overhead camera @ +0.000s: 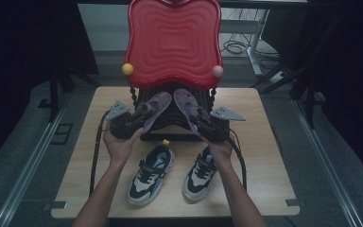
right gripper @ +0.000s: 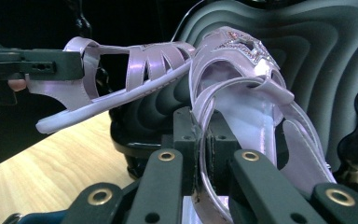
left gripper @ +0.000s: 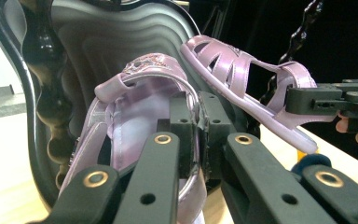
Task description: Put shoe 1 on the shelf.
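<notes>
Lilac strappy plastic sandals, left one (overhead camera: 155, 109) clamped in left gripper (overhead camera: 133, 121), right one (overhead camera: 189, 107) clamped in right gripper (overhead camera: 205, 126), both aloft at black ridged shoe stand (overhead camera: 170, 124); placing pending. Navy-cream sneakers (overhead camera: 151, 174) wait on wooden table (overhead camera: 260, 156).

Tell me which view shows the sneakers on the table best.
The high view: both sneakers lie whole on the table near the person's forearms. The left gripper view catches just a dark blue bit; the right gripper view a sliver at its bottom edge.

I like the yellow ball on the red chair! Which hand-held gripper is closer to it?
Left. The left hand-held gripper is just below the yellow ball, holding a purple sandal. The right hand-held gripper is across, under the pink ball.
</notes>
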The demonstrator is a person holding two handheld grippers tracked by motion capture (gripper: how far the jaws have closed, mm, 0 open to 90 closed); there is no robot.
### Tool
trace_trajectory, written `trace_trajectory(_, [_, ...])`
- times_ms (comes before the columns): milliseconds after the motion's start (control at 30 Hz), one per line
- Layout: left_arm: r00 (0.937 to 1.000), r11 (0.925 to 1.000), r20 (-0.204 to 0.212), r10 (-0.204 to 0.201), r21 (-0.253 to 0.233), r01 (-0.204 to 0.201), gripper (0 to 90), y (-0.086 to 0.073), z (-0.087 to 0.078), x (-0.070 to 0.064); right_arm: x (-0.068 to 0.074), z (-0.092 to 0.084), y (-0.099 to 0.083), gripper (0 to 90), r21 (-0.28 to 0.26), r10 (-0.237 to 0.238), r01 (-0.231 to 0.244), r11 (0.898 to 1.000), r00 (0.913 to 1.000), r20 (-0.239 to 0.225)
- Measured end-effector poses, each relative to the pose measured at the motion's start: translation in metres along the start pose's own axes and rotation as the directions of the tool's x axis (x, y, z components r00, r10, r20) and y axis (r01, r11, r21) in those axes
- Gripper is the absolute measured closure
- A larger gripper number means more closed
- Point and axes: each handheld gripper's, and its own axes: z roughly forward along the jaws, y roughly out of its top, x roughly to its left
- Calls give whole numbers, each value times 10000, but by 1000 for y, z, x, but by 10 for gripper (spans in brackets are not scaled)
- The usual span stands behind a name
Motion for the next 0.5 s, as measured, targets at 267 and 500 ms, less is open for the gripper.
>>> trace_trajectory(267, [9988,9996,-457,158,-234,-169,856,2,11,-5,4,9,3,847,-54,-177,179,9998,9991,387])
trace_trajectory(500, [9972,9985,-676,328,-413,-357,856,3,20,-8,8,16,7,846,-289,-231,252,9993,9971,731])
